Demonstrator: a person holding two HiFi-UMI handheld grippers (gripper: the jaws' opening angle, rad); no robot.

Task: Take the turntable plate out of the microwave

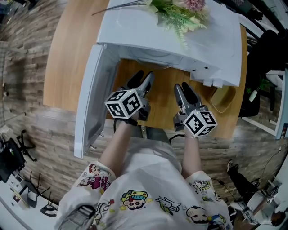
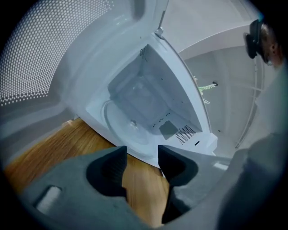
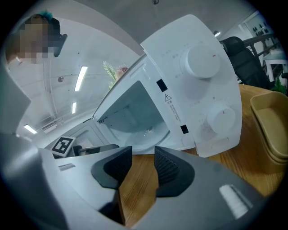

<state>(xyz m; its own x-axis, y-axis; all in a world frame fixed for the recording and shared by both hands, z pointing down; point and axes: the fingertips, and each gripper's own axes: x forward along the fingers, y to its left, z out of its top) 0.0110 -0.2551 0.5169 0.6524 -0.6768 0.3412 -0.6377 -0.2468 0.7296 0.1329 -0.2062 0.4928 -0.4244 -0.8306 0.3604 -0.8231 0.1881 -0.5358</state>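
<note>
The white microwave (image 1: 180,40) stands on a wooden table (image 1: 67,58) with its door (image 1: 90,103) swung open to the left. The clear turntable plate (image 2: 128,128) lies flat on the cavity floor, and it also shows in the right gripper view as a pale plate (image 3: 145,134). My left gripper (image 1: 141,77) and right gripper (image 1: 183,87) hover side by side over the table just in front of the opening. In the left gripper view the left gripper (image 2: 141,155) is open and empty. The right gripper (image 3: 144,155) is also open, with only the wood seen between its pads.
A tan tray (image 1: 223,98) sits on the table to the right of the microwave, beside its control panel with two knobs (image 3: 202,60). Artificial flowers (image 1: 180,11) lie on the microwave's top. A black chair (image 1: 261,67) stands past the table's right edge.
</note>
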